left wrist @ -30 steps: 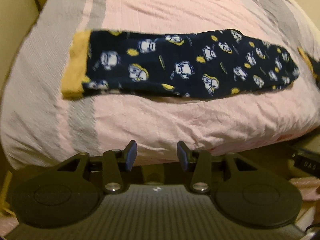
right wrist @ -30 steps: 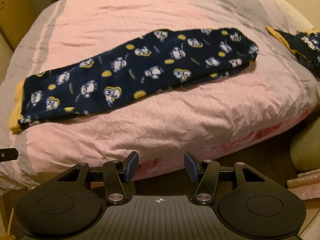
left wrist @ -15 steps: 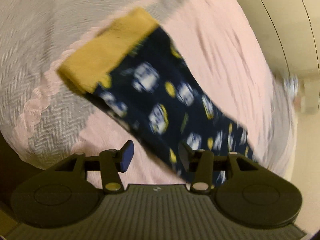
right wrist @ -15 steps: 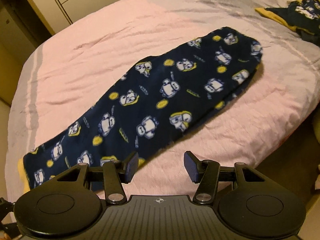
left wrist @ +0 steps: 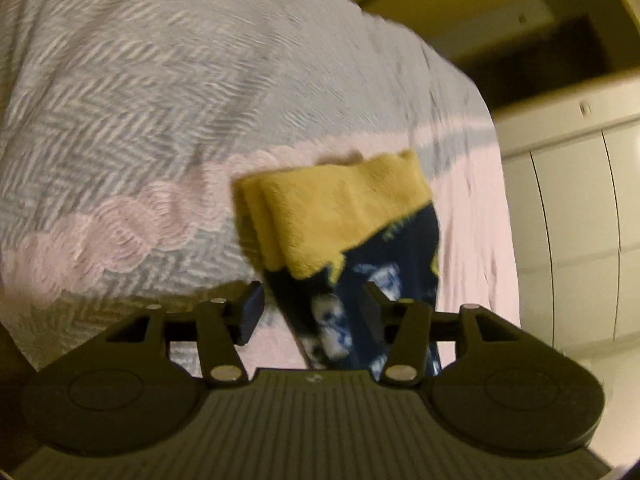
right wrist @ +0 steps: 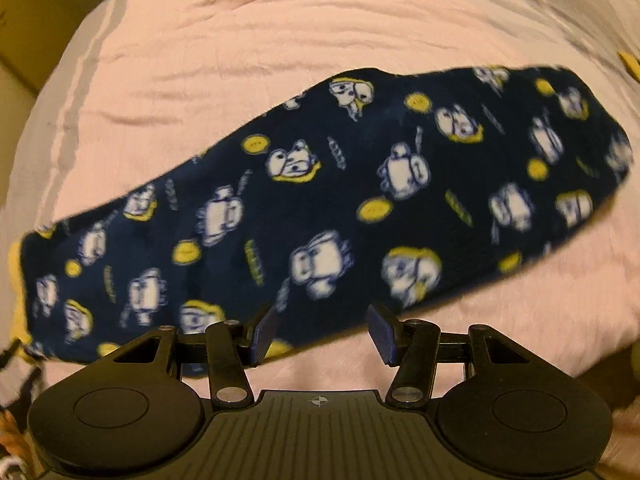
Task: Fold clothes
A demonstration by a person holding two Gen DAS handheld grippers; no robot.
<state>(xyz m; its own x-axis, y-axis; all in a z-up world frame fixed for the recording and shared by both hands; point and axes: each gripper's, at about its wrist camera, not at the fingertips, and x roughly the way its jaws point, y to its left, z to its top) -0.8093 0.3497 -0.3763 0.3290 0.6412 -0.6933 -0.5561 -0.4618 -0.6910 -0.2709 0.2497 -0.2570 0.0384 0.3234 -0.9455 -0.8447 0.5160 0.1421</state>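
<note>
The bed (right wrist: 280, 40) fills most of both views and is covered with a pink sheet; in the left wrist view a grey herringbone blanket (left wrist: 160, 80) with a pink scalloped border is seen over the upper left of the frame. On the pink sheet the folded fleece garment (right wrist: 340, 200) is laid flat, navy with white figures and yellow dots. In the right wrist view its long axis is seen running from the lower left of the frame to the upper right, with the rounded end at the upper right and a thin yellow edge at the far left. In the left wrist view the yellow cuff (left wrist: 332, 212) is seen near the centre of the frame, pointing up and to the left, and the navy part goes down from it toward the lower centre. White cupboard doors (left wrist: 572, 220) are seen at the right edge. The left gripper (left wrist: 310, 314) is held with its jaws apart on either side of the navy cloth just below the cuff; whether the cloth is touched cannot be told. The right gripper (right wrist: 322, 334) is also held with its jaws apart, at the lower edge of the garment, and nothing is gripped.
</note>
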